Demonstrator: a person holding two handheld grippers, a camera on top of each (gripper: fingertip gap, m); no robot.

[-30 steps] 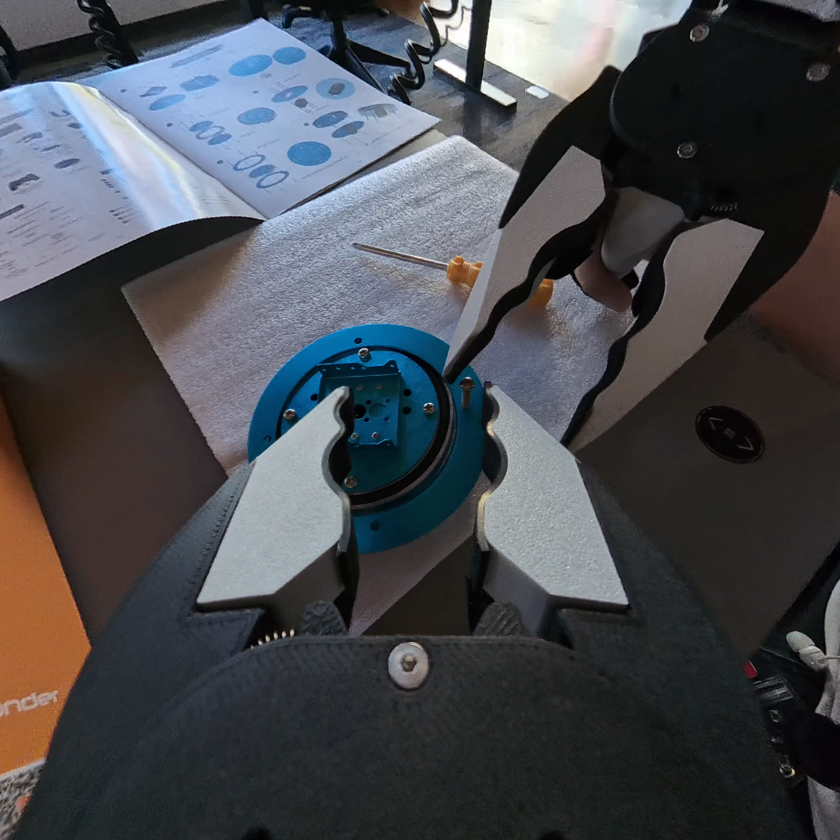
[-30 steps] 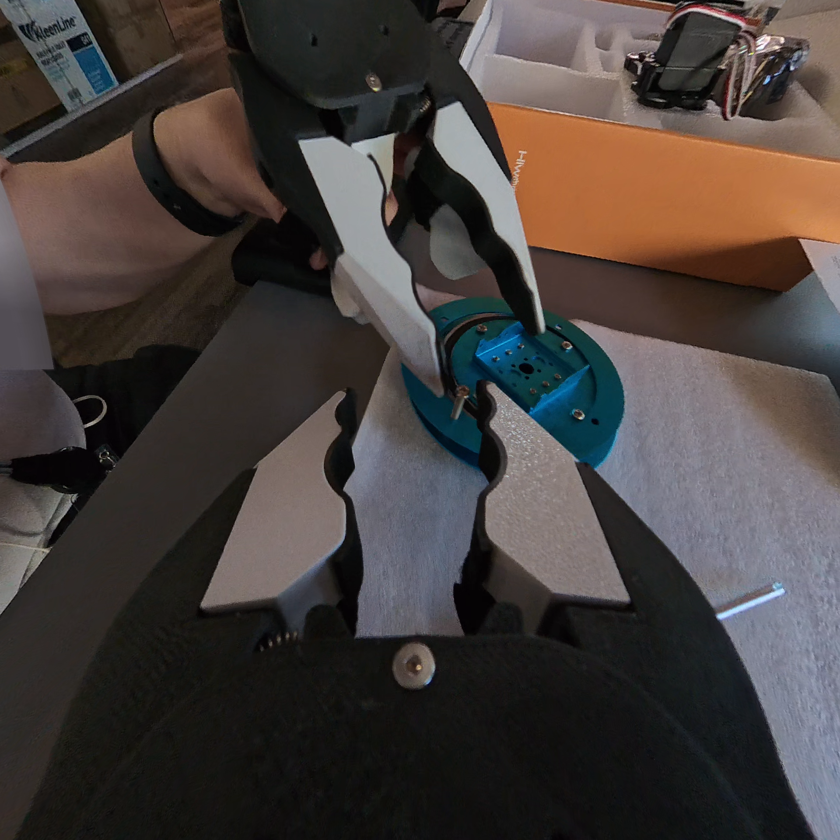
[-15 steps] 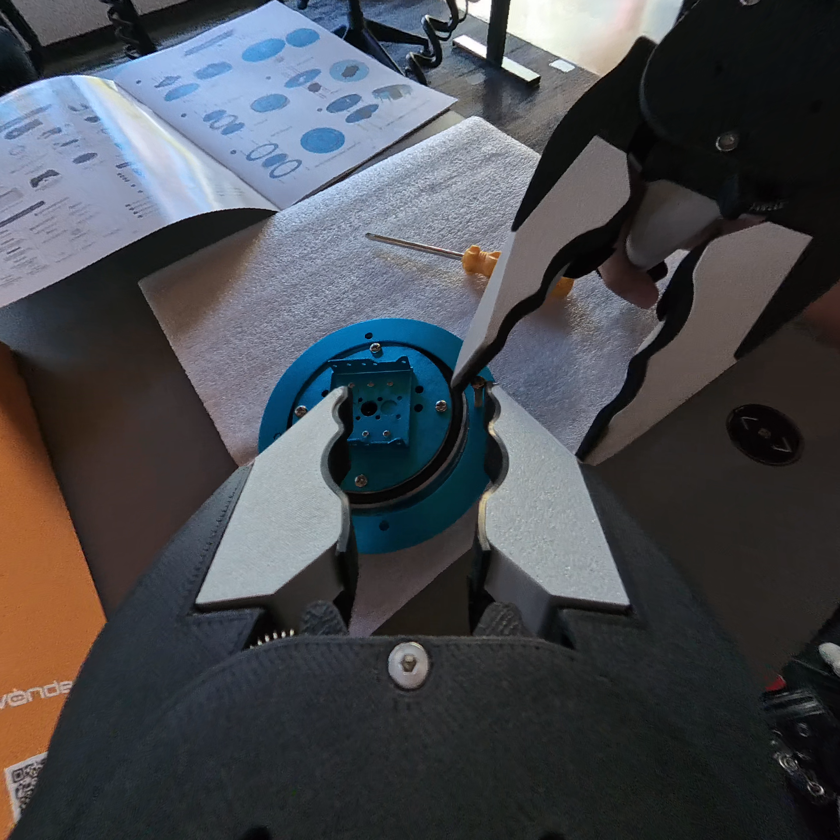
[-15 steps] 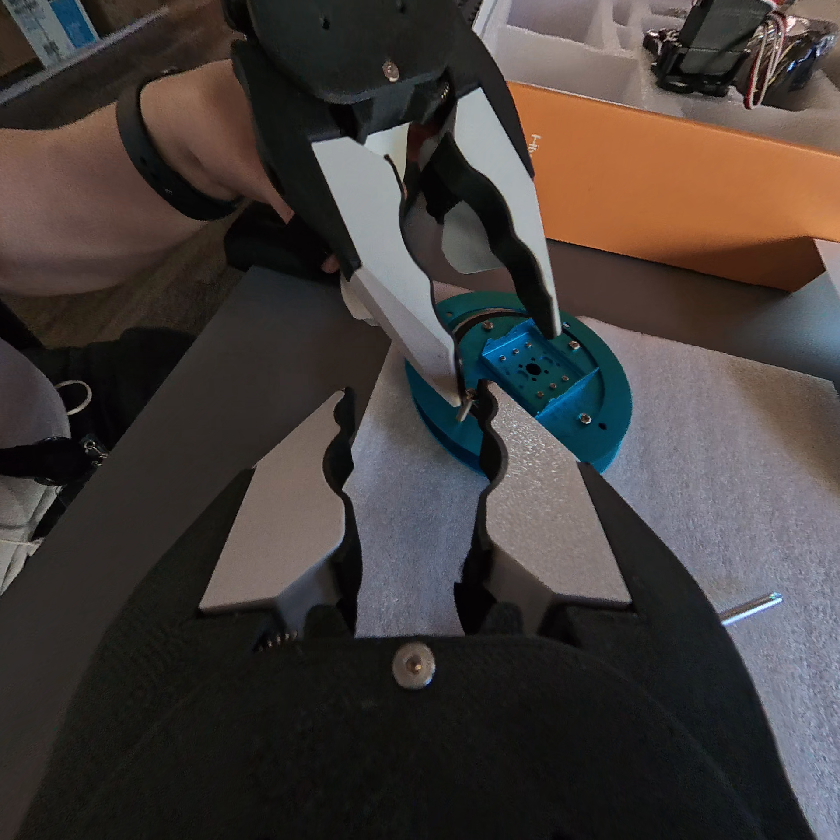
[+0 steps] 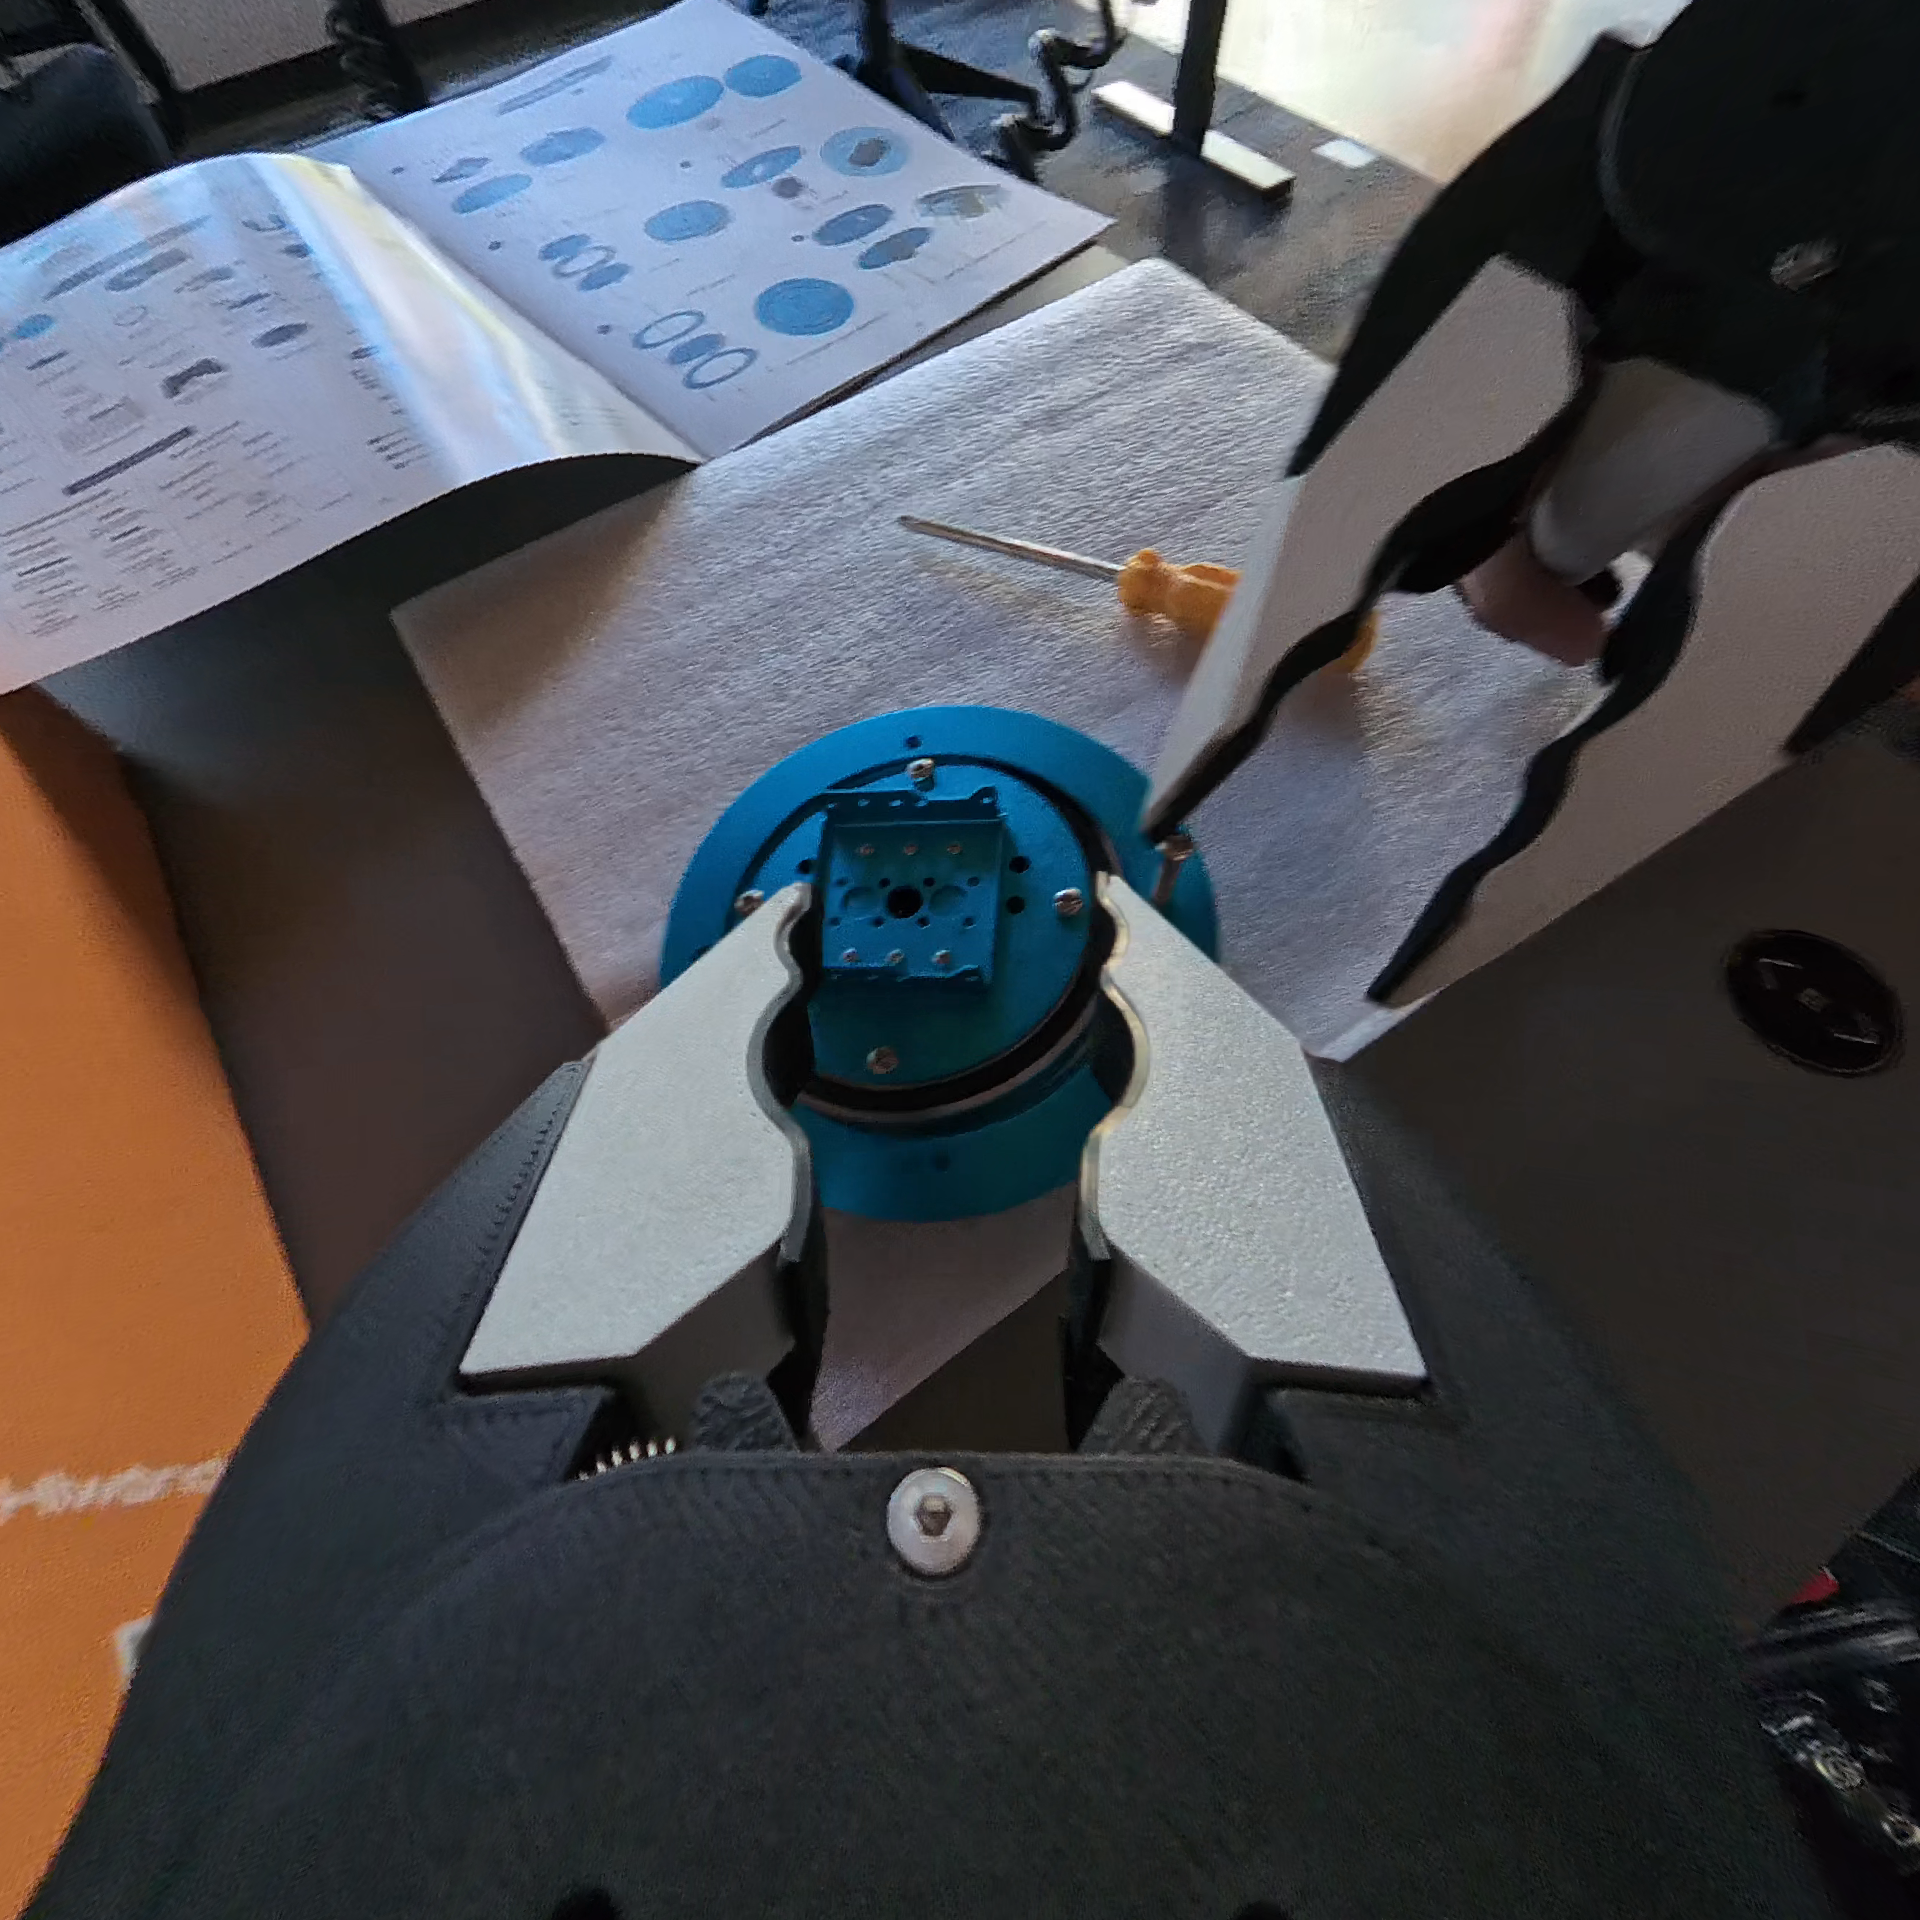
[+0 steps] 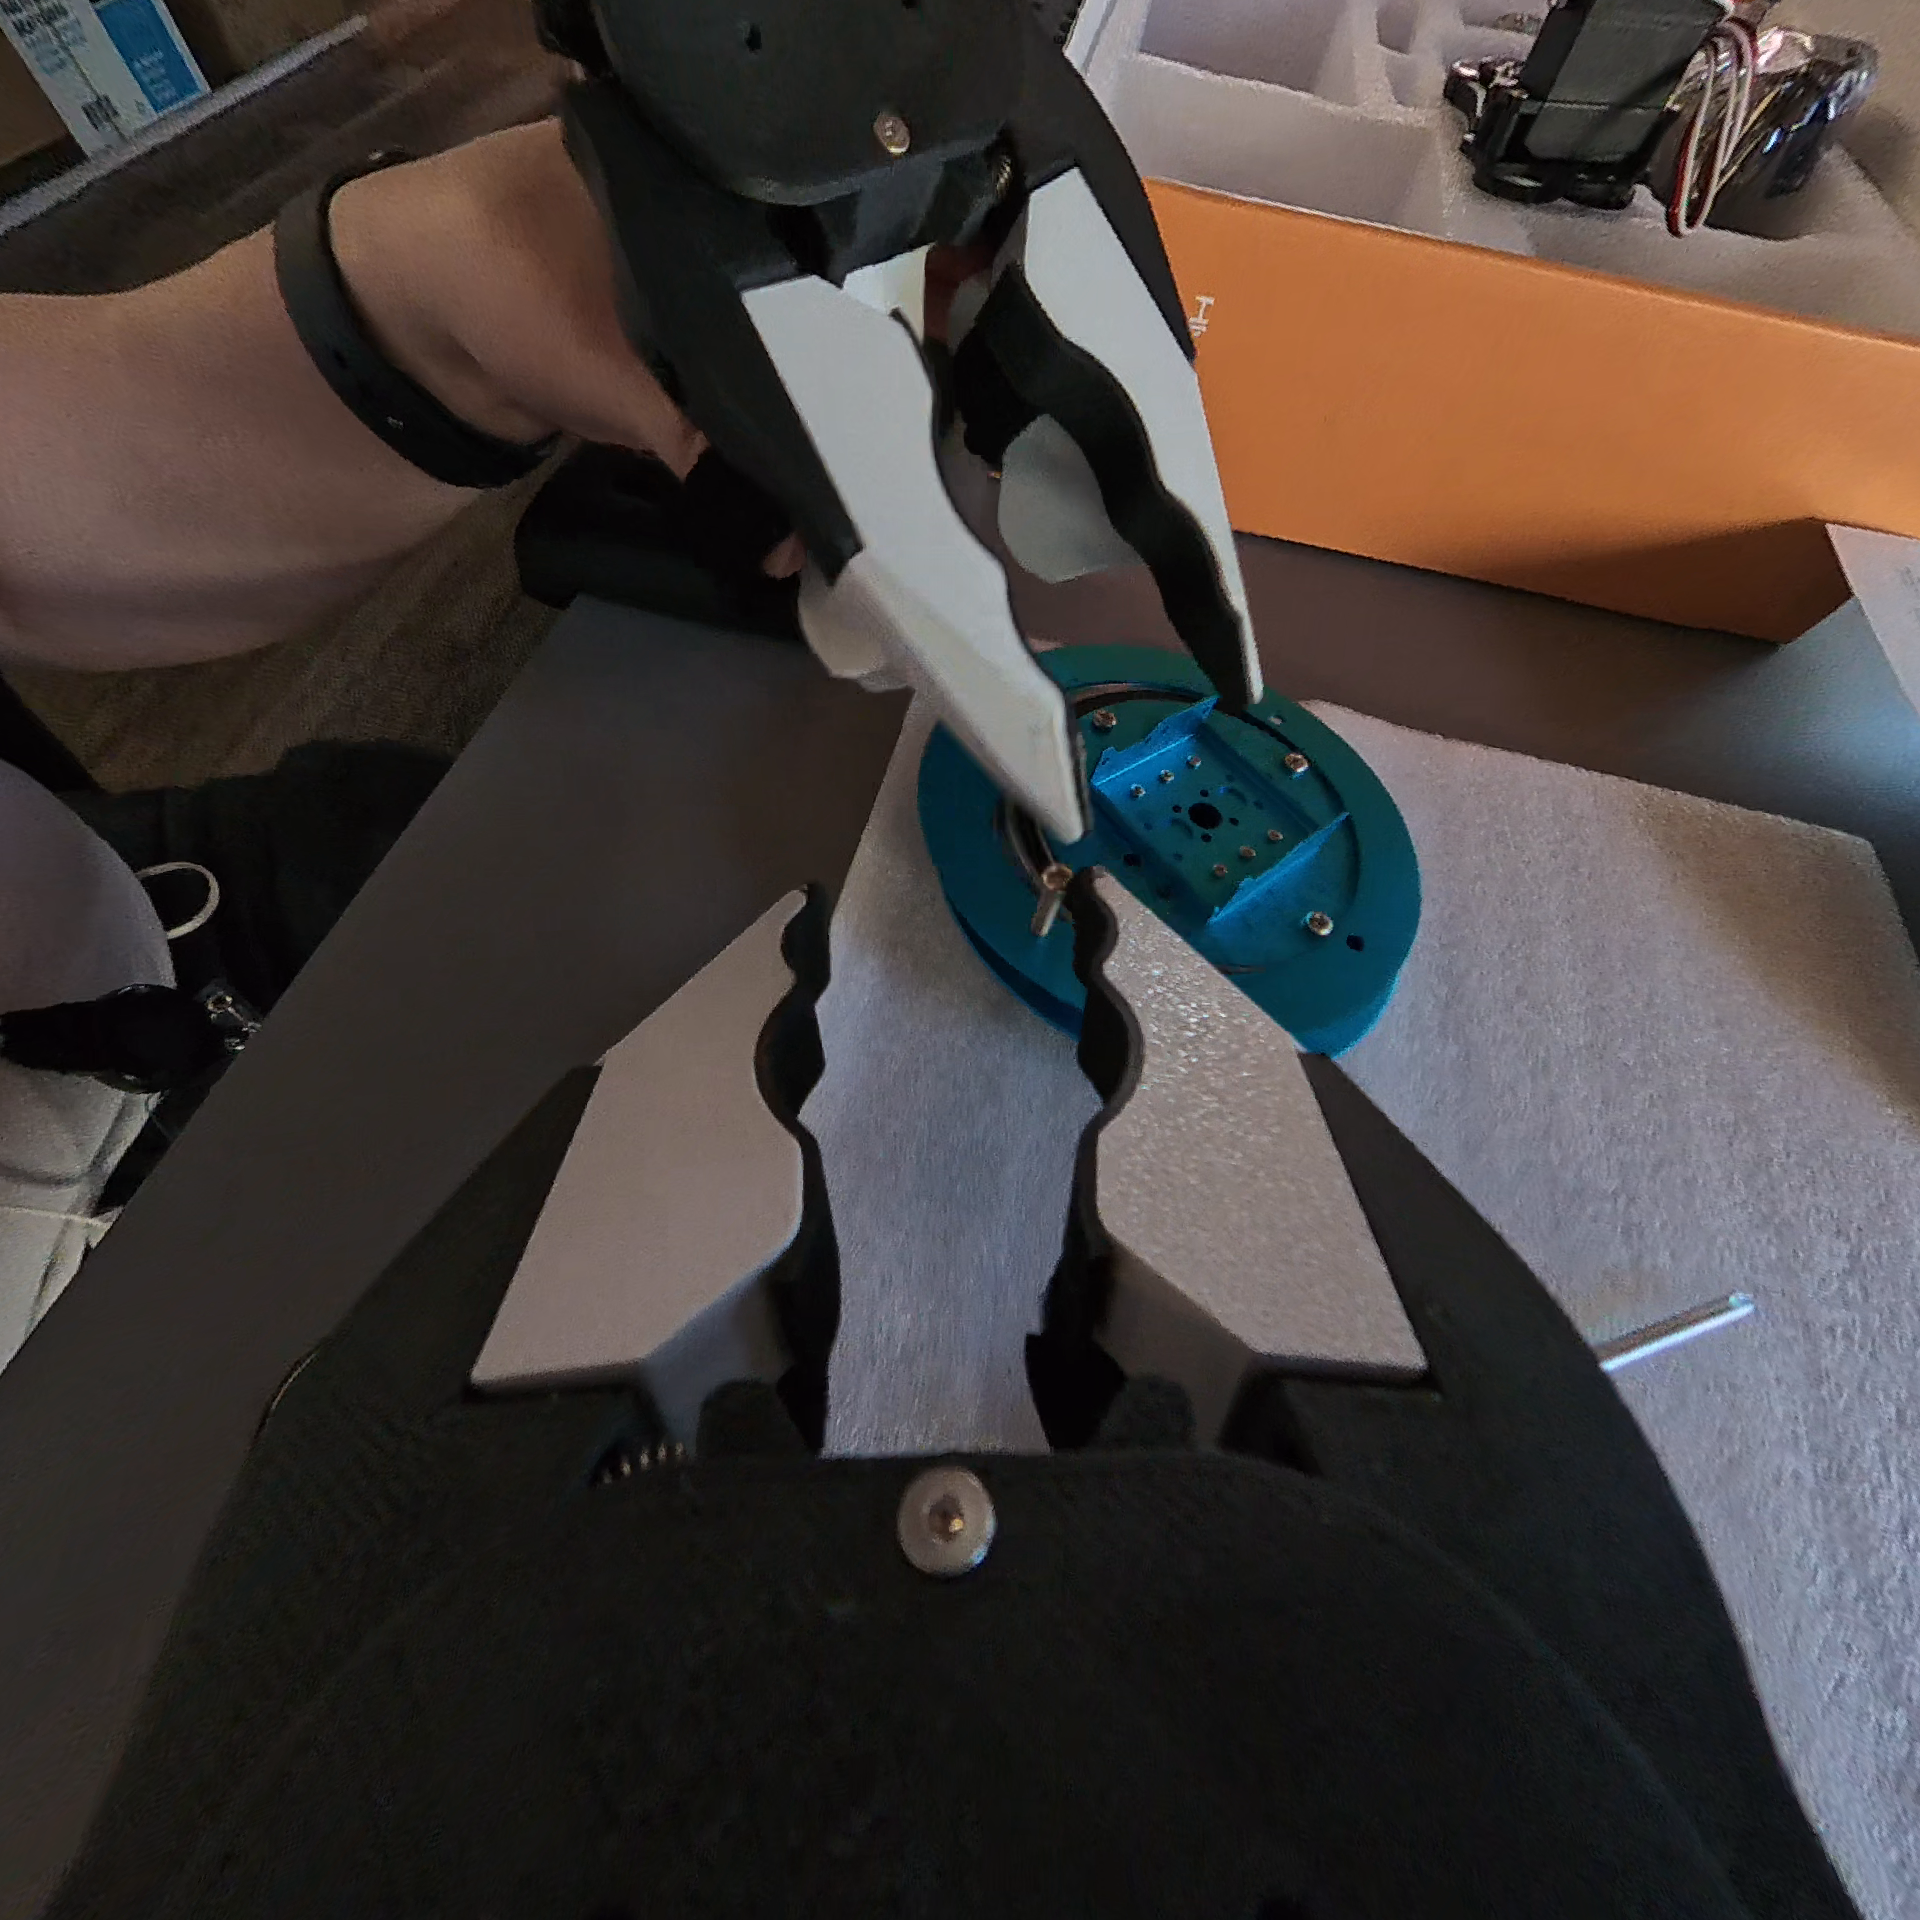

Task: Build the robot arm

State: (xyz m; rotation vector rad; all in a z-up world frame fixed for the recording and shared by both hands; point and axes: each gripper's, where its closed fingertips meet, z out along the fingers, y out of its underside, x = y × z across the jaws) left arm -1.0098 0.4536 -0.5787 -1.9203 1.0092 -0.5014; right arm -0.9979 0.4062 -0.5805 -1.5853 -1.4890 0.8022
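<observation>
A blue round disc (image 5: 935,1153) with a square blue bracket (image 5: 909,899) screwed on its inner plate lies on a white foam mat (image 5: 831,603). My left gripper (image 5: 945,914) is open, its tips resting on the disc either side of the bracket. My right gripper (image 6: 945,894) is open and empty; its right fingertip touches a small silver screw (image 6: 1049,899) that stands tilted at the disc's rim (image 6: 1351,997). The left gripper's near fingertip (image 6: 1039,790) is just above that screw. In the left wrist view the right gripper's fingertip (image 5: 1174,790) meets the screw (image 5: 1169,873).
An orange-handled screwdriver (image 5: 1174,592) lies on the mat behind the disc. An open booklet (image 5: 416,312) lies at the back left. An orange box (image 6: 1507,416) with foam and wired parts stands beside the mat. A black round insert (image 5: 1813,1003) sits in the grey table. A person's arm (image 6: 208,468) holds the left gripper.
The screw has gone from upright to tilted. Both grippers have shifted slightly around the disc and stay open. The bracket plate looks turned a little.
</observation>
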